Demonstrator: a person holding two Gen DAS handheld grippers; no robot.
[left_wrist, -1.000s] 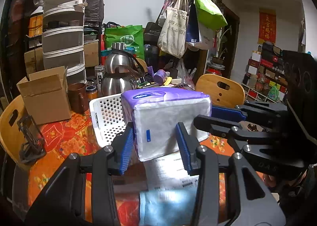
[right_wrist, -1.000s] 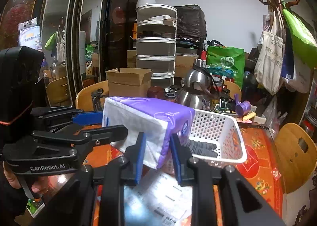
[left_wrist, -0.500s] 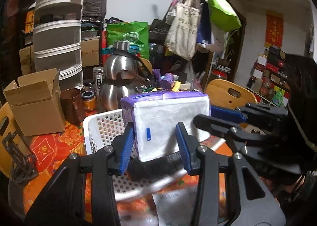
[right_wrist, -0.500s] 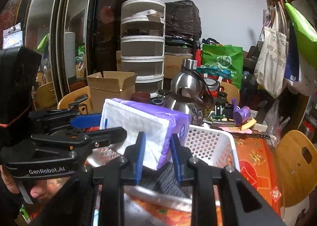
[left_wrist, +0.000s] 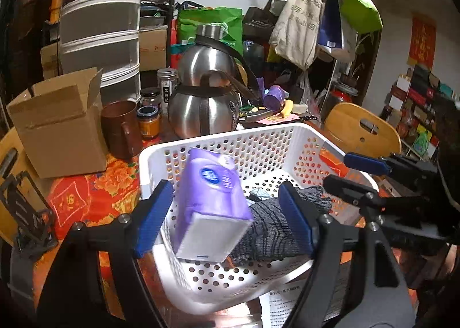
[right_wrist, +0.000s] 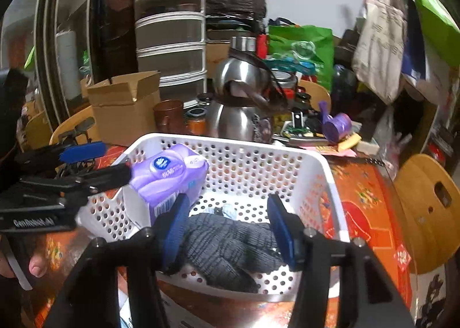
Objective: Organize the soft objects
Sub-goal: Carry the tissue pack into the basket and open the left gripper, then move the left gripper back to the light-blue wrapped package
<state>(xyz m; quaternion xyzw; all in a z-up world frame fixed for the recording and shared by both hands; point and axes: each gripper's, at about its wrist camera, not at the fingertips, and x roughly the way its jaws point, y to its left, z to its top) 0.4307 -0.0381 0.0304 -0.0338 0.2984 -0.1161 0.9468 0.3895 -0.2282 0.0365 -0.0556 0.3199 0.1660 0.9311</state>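
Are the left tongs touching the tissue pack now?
Apart. Left wrist view shows the left tongs open, gaps either side of the tissue pack inside the basket.

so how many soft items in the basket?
2 clearly: tissue pack leaning at the basket left wall, grey knit on the floor. A pale bit behind it may be a third.

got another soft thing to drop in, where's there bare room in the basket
Bare perforated floor lies along the white basket's far wall and right side, behind the grey knit cloth. The left end is crowded by the purple tissue pack; the near middle by the cloth.
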